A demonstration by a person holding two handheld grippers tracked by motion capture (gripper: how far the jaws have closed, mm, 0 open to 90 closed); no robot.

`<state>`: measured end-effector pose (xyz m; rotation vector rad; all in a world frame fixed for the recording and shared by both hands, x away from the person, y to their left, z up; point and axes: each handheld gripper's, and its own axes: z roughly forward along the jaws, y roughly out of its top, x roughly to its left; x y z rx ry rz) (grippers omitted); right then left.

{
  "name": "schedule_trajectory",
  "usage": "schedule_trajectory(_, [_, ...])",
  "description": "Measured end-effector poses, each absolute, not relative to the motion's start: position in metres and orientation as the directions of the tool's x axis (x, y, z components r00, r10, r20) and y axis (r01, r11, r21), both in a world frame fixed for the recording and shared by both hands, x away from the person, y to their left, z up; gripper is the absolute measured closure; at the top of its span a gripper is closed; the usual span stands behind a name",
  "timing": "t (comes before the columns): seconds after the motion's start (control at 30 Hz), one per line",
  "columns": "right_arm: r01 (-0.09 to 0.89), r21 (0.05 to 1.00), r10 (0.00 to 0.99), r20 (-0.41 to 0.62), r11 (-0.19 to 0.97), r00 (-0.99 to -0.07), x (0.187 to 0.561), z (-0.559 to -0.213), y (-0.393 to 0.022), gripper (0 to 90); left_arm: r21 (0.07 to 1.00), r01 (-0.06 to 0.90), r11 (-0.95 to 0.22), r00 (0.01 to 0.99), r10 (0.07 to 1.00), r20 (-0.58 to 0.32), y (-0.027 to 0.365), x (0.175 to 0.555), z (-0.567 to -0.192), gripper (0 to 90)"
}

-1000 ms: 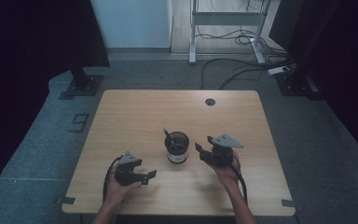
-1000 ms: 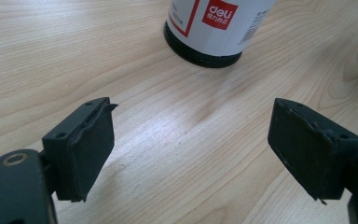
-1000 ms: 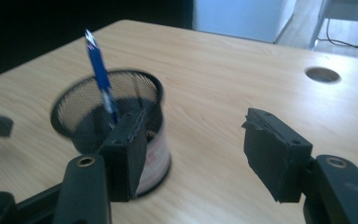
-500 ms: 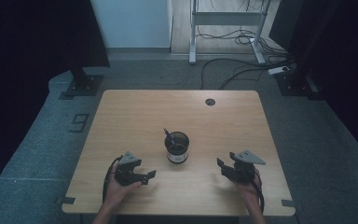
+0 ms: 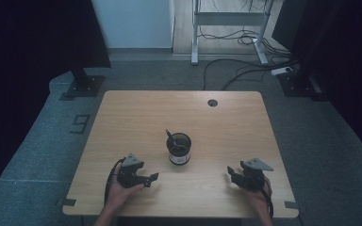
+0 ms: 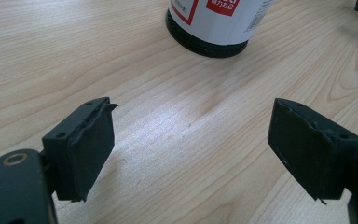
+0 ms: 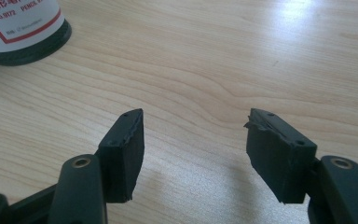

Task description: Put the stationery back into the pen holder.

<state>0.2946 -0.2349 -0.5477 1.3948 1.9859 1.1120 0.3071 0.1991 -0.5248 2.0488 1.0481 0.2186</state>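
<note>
Black with a white label: finding the cup [image 5: 179, 148] standing upright near the middle of the table [image 5: 122, 113], with a pen [image 5: 169, 136] leaning inside it. Placing it between the two grippers, ahead of both and well apart from each, not between either pair of jaws.

Finding the left gripper [image 5: 149, 179] lying low over the table at the near left, held in a hand [image 5: 120, 188]. Seeing, in the left gripper view, the jaws of this gripper [image 6: 191, 149] standing wide with bare wood between them, and the cup's base [image 6: 219, 23] ahead at the top edge, slightly to the right of the gap.

Finding the right gripper [image 5: 232, 174] at the near right, also hand-held. Seeing, in the right gripper view, its jaws [image 7: 196, 149] likewise standing apart around bare wood, with the cup [image 7: 23, 32] off at the upper left, outside the gap.

Noting the red-framed printing on the label in the gripper views, too small to tell from above; noting the pen and the cup's open mouth from the high view alone.

Comparing with a second ago: recording the right gripper as then just beside the cup, now drawn back to the right and toward the near edge. Recording the left gripper and the cup as unmoved.
</note>
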Motion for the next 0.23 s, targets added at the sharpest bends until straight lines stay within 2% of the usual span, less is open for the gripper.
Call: schedule_trajectory(0.23, [0.552,0.819,0.927,0.071,0.156,-0.367,0.2965,-0.5489,-0.2352,35.1,0.726,0.601,-0.334,0.644,0.741,-0.192,0.1978,0.3065,-0.5245,14.7])
